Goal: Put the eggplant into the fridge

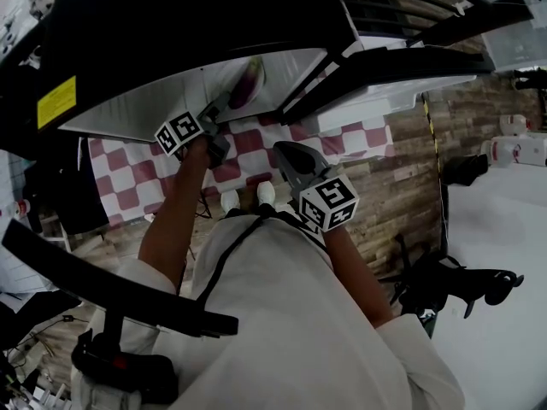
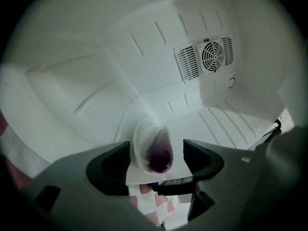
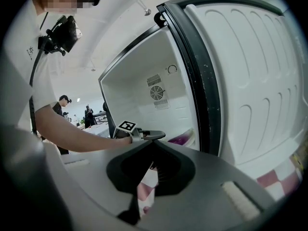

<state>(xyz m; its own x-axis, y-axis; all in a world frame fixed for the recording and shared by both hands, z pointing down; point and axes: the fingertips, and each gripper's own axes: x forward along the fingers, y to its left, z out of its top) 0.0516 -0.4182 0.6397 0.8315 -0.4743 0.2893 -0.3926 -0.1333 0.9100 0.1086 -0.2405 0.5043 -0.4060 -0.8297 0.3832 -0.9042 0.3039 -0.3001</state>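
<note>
The purple eggplant [image 2: 160, 151], in a clear wrap, lies on the white floor of the fridge [image 2: 159, 57] near its front edge. My left gripper [image 2: 156, 160] is open, one jaw on each side of the eggplant with a gap to both. In the head view the eggplant [image 1: 248, 82] rests inside the fridge just beyond the left gripper [image 1: 215, 120]. The right gripper [image 3: 151, 140] is shut and empty, held outside the fridge below the opening. From there I see the left gripper [image 3: 145, 135] reaching in and the eggplant [image 3: 182, 139] beside it.
The fridge door [image 3: 250, 81] stands open on the right, its shelves [image 1: 410, 49] jutting out. A fan vent [image 2: 211, 54] sits on the back wall. Below is a red and white checked mat [image 1: 256, 156]. A black chair [image 1: 453, 280] stands at the right, and people [image 3: 62, 100] are far behind.
</note>
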